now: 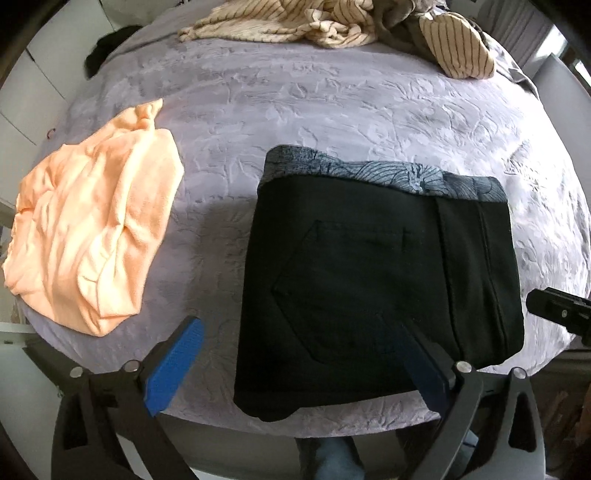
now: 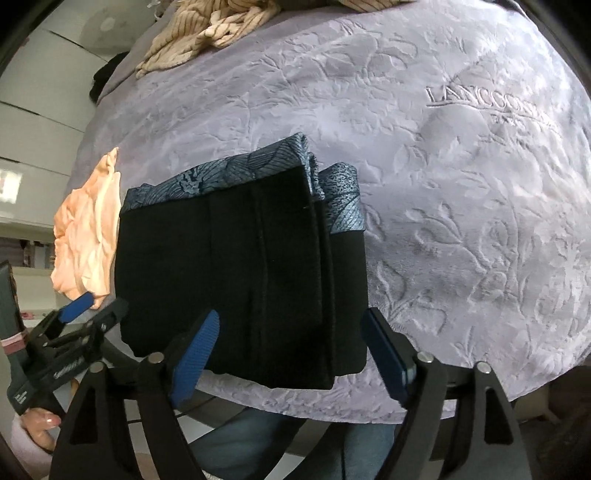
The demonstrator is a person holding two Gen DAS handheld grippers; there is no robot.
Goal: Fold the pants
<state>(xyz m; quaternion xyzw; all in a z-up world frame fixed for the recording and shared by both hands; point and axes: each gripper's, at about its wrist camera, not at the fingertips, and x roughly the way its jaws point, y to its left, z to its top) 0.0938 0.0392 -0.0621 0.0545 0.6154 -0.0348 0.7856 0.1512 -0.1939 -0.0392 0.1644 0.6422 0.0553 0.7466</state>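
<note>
The black pants [image 1: 373,280] lie folded into a compact rectangle on the lilac bedspread [image 1: 332,110], with a grey-blue patterned waistband along the far edge. They also show in the right wrist view [image 2: 236,273]. My left gripper [image 1: 299,354] is open and empty, hovering over the near left part of the pants. My right gripper [image 2: 291,350] is open and empty above the near edge of the pants; its body shows at the right of the left wrist view [image 1: 557,310]. The left gripper also shows in the right wrist view [image 2: 92,310].
A crumpled peach garment [image 1: 92,236] lies left of the pants. A heap of beige striped clothes [image 1: 332,26] sits at the far side of the bed. The bed's near edge [image 1: 332,424] runs just below the pants. White cupboards [image 2: 37,122] stand to the left.
</note>
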